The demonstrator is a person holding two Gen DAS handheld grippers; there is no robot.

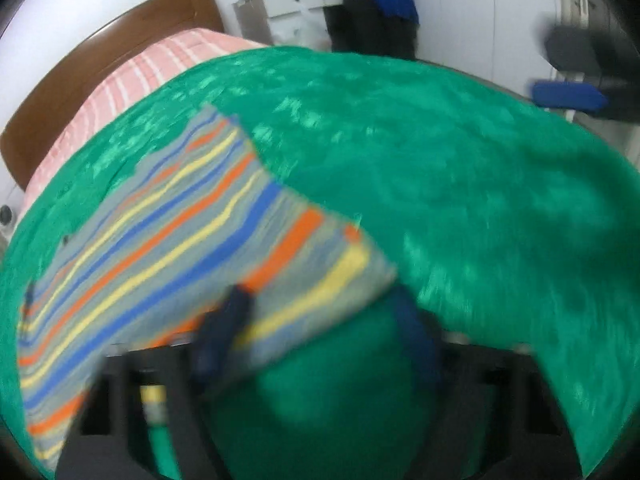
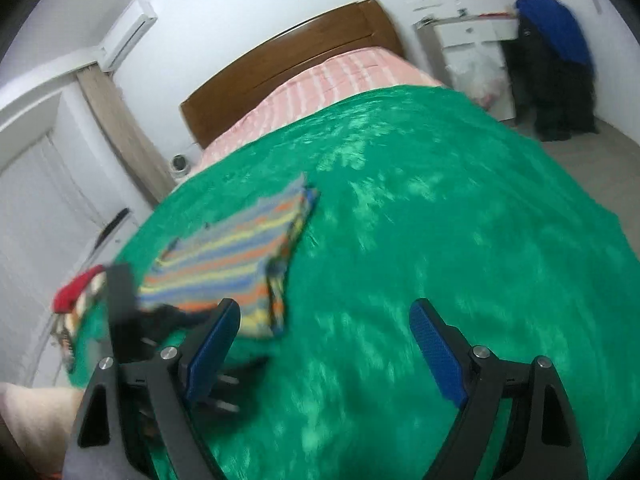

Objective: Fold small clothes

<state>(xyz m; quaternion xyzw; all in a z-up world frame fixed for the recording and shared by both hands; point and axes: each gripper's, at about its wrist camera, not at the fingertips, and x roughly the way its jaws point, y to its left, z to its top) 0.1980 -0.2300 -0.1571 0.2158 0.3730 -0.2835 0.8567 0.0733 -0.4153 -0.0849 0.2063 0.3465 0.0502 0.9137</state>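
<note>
Left hand-held gripper (image 1: 320, 316): apparently pinching striped garment (image 1: 168, 240) corner, mid-fold; blurred. Right hand-held gripper (image 2: 324, 340): wide, empty. Next: carry corner across.

One striped garment (image 2: 228, 256) on one green blanket (image 2: 440, 240); one red-and-patterned item (image 2: 76, 292) at the edge; one wooden headboard (image 2: 288, 64); two grippers, left (image 1: 320, 312) and right (image 2: 324, 344)

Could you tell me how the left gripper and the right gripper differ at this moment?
The left gripper has its jaws drawn fairly close, with a corner of the striped garment lying across them; the right gripper stands wide open with nothing between its fingers. The left gripper is at the garment, while the right gripper hangs over bare green blanket beside it. Both have black frames and blue pads.
</note>
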